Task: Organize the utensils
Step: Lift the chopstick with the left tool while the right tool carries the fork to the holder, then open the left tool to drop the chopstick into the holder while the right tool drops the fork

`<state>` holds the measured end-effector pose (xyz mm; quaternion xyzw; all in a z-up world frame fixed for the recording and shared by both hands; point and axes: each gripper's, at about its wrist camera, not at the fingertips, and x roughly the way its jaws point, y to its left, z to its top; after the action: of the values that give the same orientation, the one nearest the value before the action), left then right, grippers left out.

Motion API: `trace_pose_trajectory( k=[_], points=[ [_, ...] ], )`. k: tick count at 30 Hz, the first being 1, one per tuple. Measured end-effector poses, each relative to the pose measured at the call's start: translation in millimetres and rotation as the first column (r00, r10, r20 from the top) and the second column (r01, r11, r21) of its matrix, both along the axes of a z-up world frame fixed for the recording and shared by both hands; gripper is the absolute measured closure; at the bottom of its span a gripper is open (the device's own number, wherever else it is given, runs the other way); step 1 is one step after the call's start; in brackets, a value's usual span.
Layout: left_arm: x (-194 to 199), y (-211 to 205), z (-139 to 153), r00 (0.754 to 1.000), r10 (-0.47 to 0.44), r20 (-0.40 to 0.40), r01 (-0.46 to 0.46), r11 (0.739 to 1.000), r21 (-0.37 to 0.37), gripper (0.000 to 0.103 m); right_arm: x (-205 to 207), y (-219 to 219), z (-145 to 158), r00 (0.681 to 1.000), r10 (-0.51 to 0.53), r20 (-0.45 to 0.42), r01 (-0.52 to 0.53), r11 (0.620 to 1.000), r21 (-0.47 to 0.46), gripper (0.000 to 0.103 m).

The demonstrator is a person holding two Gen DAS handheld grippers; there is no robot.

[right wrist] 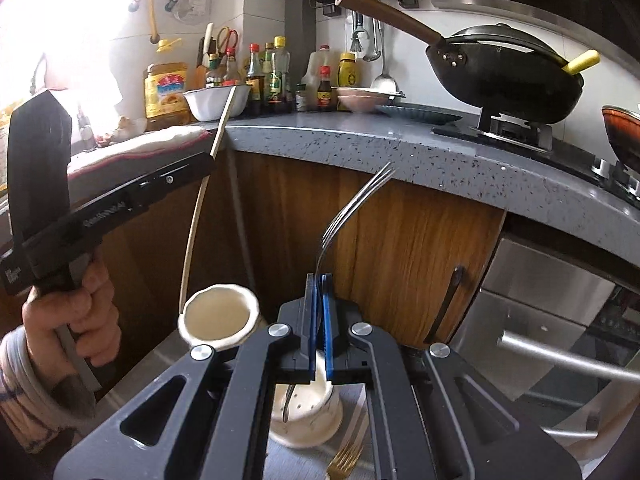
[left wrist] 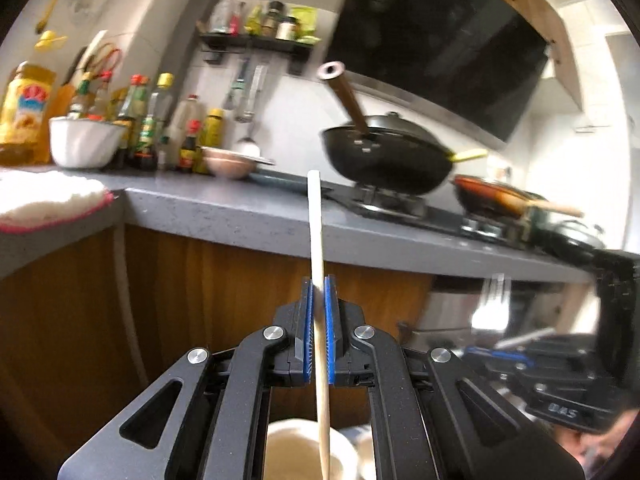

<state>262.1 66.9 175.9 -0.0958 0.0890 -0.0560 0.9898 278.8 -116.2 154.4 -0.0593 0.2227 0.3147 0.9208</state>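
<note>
While the left gripper [left wrist: 319,300] clamps a chopstick [left wrist: 316,232], the right gripper [right wrist: 319,300] pinches a fork [right wrist: 344,216].

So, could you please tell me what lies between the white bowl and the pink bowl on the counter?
In the right wrist view, sauce bottles stand between the white bowl and pink bowl.

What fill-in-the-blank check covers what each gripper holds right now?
1. The left gripper is shut on a pale ____.
2. The right gripper is shut on a silver ____.
3. The chopstick's lower end sits at the rim of the cream ____.
4. A ____-coloured fork lies below the holders.

Missing: chopstick; fork; cup; gold
</note>
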Motion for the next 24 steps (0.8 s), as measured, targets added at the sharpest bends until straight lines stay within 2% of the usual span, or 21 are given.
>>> trace_pose_trajectory(
  k=[5, 8, 13, 17, 24],
  points=[
    [15.0, 0.5, -33.2, 1.0, 0.027, -0.016, -0.026, 0.999, 0.025, 0.097, 10.4, 14.2, -24.3, 1.0, 0.005, -0.001, -0.005, 0.998, -0.055, 0.101],
    [14.0, -4.0, -58.2, 0.999, 0.03, -0.04, -0.028, 0.998, 0.059, 0.097, 13.6, 23.1, -45.0, 1.0, 0.019, -0.021, -0.021, 0.995, -0.098, 0.101],
    [5.7, -6.4, -82.3, 0.996, 0.035, -0.086, -0.028, 0.997, 0.077, 0.097, 9.6, 34.9, -75.3, 0.998, 0.047, -0.046, -0.053, 0.985, -0.162, 0.101],
    [2.5, -3.5, -90.7, 0.99, 0.062, -0.126, -0.053, 0.996, 0.076, 0.097, 6.3, 42.0, -90.1, 0.997, 0.052, -0.061, -0.063, 0.979, -0.193, 0.101],
    [6.8, -5.9, -92.0, 0.979, 0.089, -0.182, -0.073, 0.993, 0.091, 0.097, 8.9, 51.5, -89.6, 0.998, 0.04, -0.057, -0.051, 0.977, -0.208, 0.101]
  ],
)
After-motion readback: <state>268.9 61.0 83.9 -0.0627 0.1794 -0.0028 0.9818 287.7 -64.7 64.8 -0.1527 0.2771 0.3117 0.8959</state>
